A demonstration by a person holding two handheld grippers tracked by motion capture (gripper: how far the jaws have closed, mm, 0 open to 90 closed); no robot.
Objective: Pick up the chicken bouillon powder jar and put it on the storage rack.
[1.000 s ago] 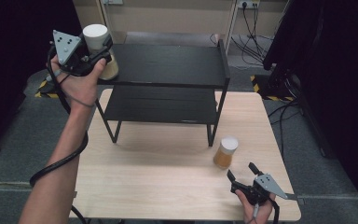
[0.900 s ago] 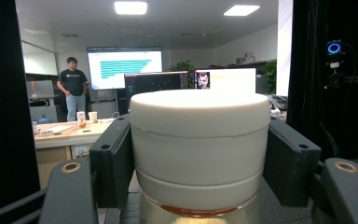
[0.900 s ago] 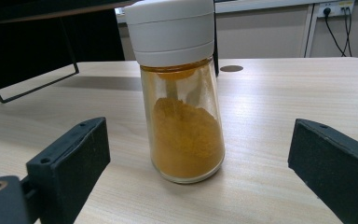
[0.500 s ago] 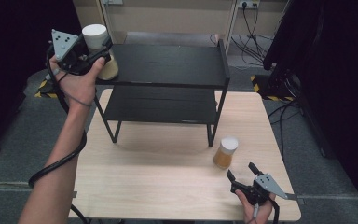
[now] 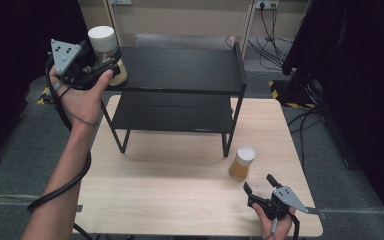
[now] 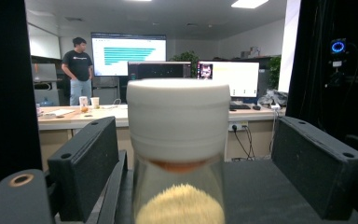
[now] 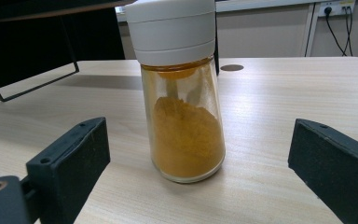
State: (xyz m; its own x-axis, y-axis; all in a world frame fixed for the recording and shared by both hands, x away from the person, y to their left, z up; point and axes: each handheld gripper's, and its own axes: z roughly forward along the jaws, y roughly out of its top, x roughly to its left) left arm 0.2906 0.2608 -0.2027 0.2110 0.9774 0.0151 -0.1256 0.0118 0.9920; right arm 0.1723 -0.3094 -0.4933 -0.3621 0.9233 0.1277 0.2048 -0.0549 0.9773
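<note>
Table (image 5: 180, 210): light wood top, carrying a black two-tier shelf (image 5: 180, 70) at the far side.

Shelf: upper deck bare apart from its left front corner, where the left hand-held gripper (image 5: 105, 62) sits. Lower deck bare.

Left hand-held gripper: raised to upper-deck height, jaws set either side of a jar with pale contents (image 6: 179, 149). Jar directly ahead between the jaws, long axis upright, white cap on top. In the left gripper view a gap appears between each jaw face and the glass; whether the jaws touch lower down cannot be told. Jar base at or just over the deck edge; contact with the deck cannot be told.

Right hand-held gripper (image 5: 260, 192): low over the near right part of the table, jaws wide apart, clamped on nothing.

Spice jar with orange powder (image 7: 182, 107): standing on the table, upright, white cap up, straight ahead of the right hand-held gripper and centred between the open jaws, short of them, not yet enclosed. Right hand far nearer to it than left.

Judgement on coming move: straight advance of the right hand-held gripper toward the orange jar until the jaws flank the glass below the cap, then closure across the upright axis.
</note>
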